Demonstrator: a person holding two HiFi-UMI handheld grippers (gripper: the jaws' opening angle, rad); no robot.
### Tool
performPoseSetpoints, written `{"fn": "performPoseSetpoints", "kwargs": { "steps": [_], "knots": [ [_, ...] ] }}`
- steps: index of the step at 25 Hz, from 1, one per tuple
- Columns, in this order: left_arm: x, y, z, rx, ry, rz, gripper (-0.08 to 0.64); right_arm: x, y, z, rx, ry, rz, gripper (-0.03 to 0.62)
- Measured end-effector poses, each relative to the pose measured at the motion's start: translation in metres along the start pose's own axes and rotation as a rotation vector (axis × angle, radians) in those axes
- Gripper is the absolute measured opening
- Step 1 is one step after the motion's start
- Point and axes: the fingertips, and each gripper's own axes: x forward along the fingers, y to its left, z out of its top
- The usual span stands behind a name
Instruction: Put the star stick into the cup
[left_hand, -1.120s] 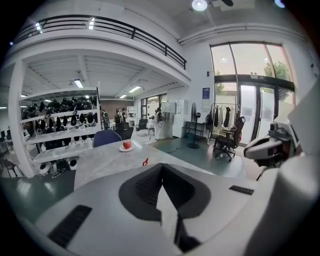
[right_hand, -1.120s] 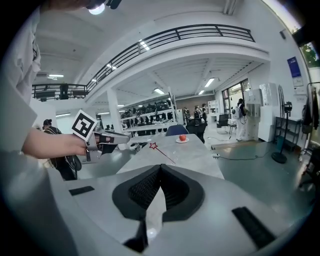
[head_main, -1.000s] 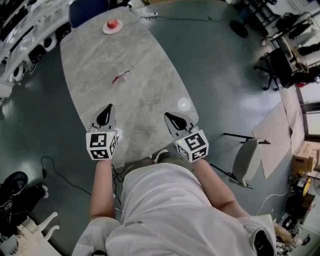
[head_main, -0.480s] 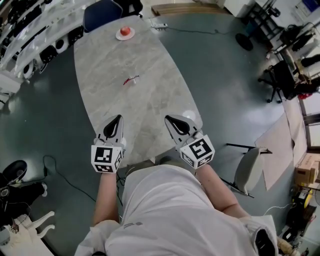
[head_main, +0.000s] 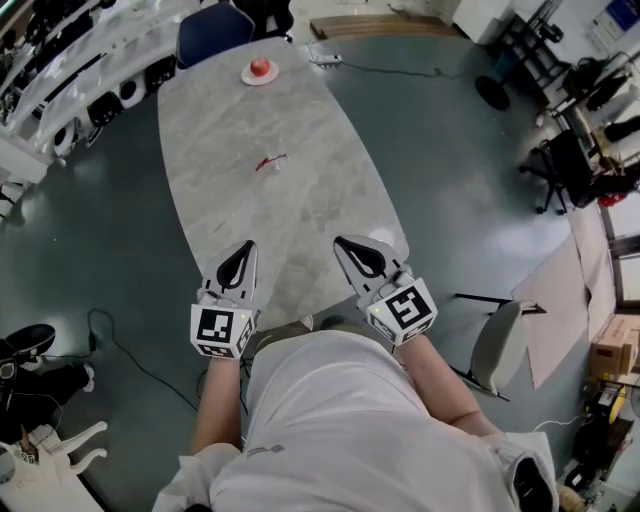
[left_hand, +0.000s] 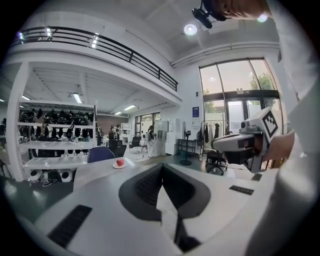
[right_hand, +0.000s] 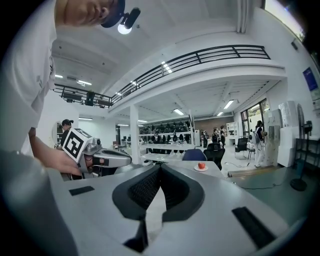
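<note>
Standing at the near end of a long oval marble tabletop, a person in a white shirt holds one gripper in each hand, both level and pointing along the tabletop.

1. Left gripper: fingers clenched, black pads meeting at the tips, nothing between them. It hangs over the near left edge of the tabletop.
2. Right gripper: fingers clenched in the same way, tips together, nothing held. It hangs over the near right edge, well apart from the left gripper.
3. Star stick: a small red and white item lying flat on the tabletop about halfway along, well ahead of both grippers and touched by neither.
4. Pale round object: sits at the tabletop's right edge, just beside the right gripper and partly covered by it. Whether it is the cup cannot be told.
5. Small plate: at the far end of the tabletop, carrying a red round item.
6. Blue chair: stands beyond the far end.

A grey chair stands on the floor to the person's right
</note>
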Motion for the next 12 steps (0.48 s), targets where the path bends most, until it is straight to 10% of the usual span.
{"fn": "performPoseSetpoints", "kwargs": {
  "steps": [12],
  "knots": [
    [-0.005, -0.007, -0.001, -0.008, -0.044, -0.013, 0.003, -0.005, 0.001, -0.024, -0.014, 0.032, -0.032, 0.011]
  ]
}}
